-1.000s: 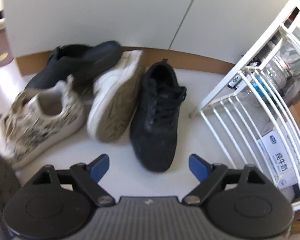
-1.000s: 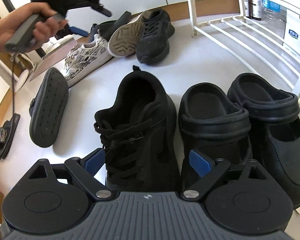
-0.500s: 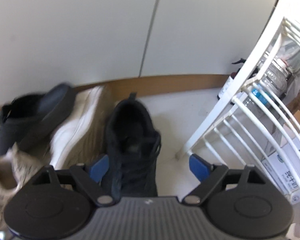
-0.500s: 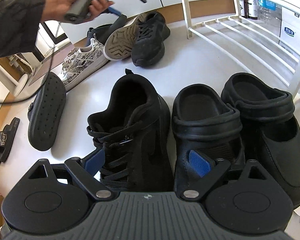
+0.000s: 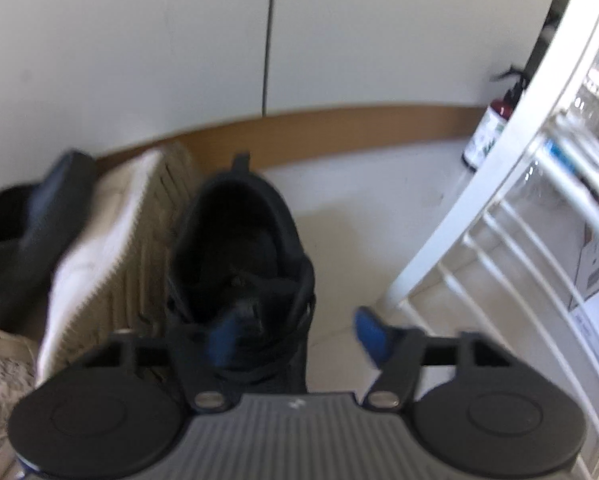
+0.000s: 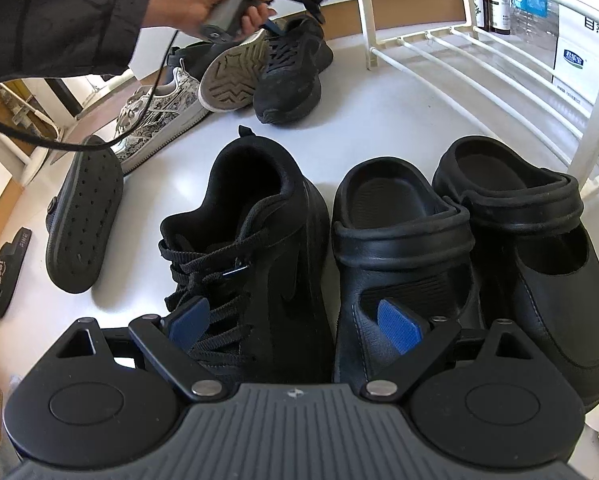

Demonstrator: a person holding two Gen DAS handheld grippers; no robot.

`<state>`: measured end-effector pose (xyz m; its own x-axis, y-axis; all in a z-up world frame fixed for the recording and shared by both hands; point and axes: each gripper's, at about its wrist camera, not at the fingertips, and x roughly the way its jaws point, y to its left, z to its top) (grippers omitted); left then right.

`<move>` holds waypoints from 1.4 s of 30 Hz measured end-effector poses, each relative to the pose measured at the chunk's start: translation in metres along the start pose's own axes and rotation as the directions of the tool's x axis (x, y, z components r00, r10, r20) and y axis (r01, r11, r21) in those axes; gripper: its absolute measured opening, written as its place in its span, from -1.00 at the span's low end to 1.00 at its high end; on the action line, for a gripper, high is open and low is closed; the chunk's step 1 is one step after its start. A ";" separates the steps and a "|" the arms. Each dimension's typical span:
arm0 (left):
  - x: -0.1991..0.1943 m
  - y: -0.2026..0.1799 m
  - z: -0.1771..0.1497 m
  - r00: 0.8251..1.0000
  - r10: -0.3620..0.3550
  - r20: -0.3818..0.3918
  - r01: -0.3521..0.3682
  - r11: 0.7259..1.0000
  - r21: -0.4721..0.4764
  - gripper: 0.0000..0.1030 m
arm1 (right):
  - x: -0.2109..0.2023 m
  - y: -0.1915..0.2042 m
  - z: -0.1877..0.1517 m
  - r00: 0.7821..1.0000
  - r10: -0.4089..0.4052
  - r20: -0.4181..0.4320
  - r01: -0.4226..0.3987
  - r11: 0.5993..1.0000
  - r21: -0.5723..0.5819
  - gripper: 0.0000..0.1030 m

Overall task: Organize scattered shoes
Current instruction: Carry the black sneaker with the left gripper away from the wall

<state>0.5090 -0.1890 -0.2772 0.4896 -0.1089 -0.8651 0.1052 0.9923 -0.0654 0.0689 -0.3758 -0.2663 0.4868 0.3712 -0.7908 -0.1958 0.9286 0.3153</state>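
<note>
A black lace-up sneaker [image 5: 239, 248] lies at the back by the wall, next to a white sneaker [image 5: 111, 264] tipped on its side. My left gripper [image 5: 295, 334] is open astride that black sneaker's right wall: one finger sits inside the opening by the tongue, the other outside. The right wrist view shows the same gripper [image 6: 295, 20], held by a hand, over the far black sneaker [image 6: 295, 64]. My right gripper [image 6: 293, 324] is open above a second black sneaker [image 6: 251, 240] and a black clog [image 6: 399, 240], holding nothing. Another black clog [image 6: 539, 232] stands to the right.
A white wire rack [image 6: 479, 60] runs along the right, with bottles [image 6: 491, 4] and boxes behind it. A patterned sneaker [image 6: 159, 120], an overturned black slipper [image 6: 83, 216] and a black sandal [image 6: 3, 272] lie on the left. A dark slip-on [image 5: 27, 232] rests behind the white sneaker.
My left gripper has moved forward and down onto the far black sneaker, and one finger is now inside its opening. The right gripper has barely shifted.
</note>
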 end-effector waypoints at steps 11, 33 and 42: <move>-0.008 -0.004 -0.020 1.000 0.016 0.006 -0.017 0.975 0.220 -0.84 | 0.001 0.000 -0.001 1.000 -0.003 0.006 0.003 1.000 0.011 0.83; -0.085 0.063 -0.124 0.997 -0.040 -0.072 0.064 0.926 0.371 -0.82 | 0.002 0.029 -0.001 0.999 0.010 0.047 -0.009 1.000 -0.012 0.83; -0.125 0.093 -0.176 0.994 -0.049 -0.095 0.080 0.928 0.363 -0.83 | -0.002 0.041 0.010 0.999 -0.021 0.049 0.025 0.995 -0.092 0.83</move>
<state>0.3052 -0.0725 -0.2631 0.3997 -0.1513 -0.9041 0.4508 0.8912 0.0501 0.0683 -0.3390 -0.2464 0.5318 0.3513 -0.7706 -0.2613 0.9336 0.2453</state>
